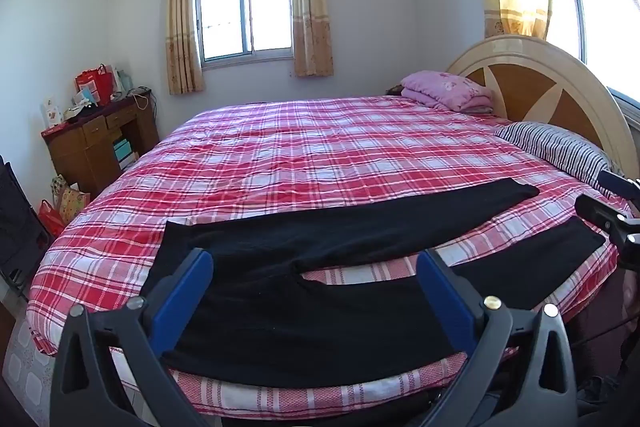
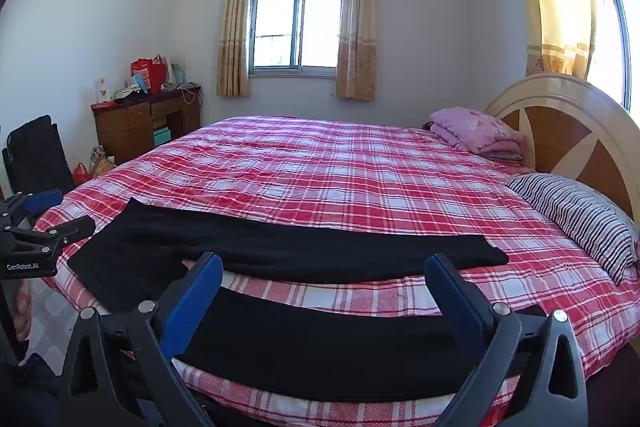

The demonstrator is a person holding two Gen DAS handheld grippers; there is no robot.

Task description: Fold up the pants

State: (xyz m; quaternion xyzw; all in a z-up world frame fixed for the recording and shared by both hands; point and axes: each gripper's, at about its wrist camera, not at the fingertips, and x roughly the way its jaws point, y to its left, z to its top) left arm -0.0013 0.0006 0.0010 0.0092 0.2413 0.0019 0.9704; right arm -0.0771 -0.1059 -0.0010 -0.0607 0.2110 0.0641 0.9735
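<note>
Black pants [image 1: 320, 315] lie flat, legs spread apart, at near edge of plaid bed [image 1: 304, 155]. Left tongs [image 1: 316, 267] wide open above waist end, gripping nothing. Right tongs [image 2: 324, 271] wide open above near leg, also empty. Striped pillow [image 2: 580, 223] by headboard [image 2: 560, 131].

The room has white walls [image 2: 100, 27] and a wide bed with a red and white checked cover [image 2: 320, 167], with a rounded cream and brown wooden headboard [image 2: 568, 131]. Daylight enters by a sliding window [image 2: 298, 27] between beige curtains [image 2: 234, 27]. A brown wooden desk [image 2: 132, 131] stands in the corner.
</note>
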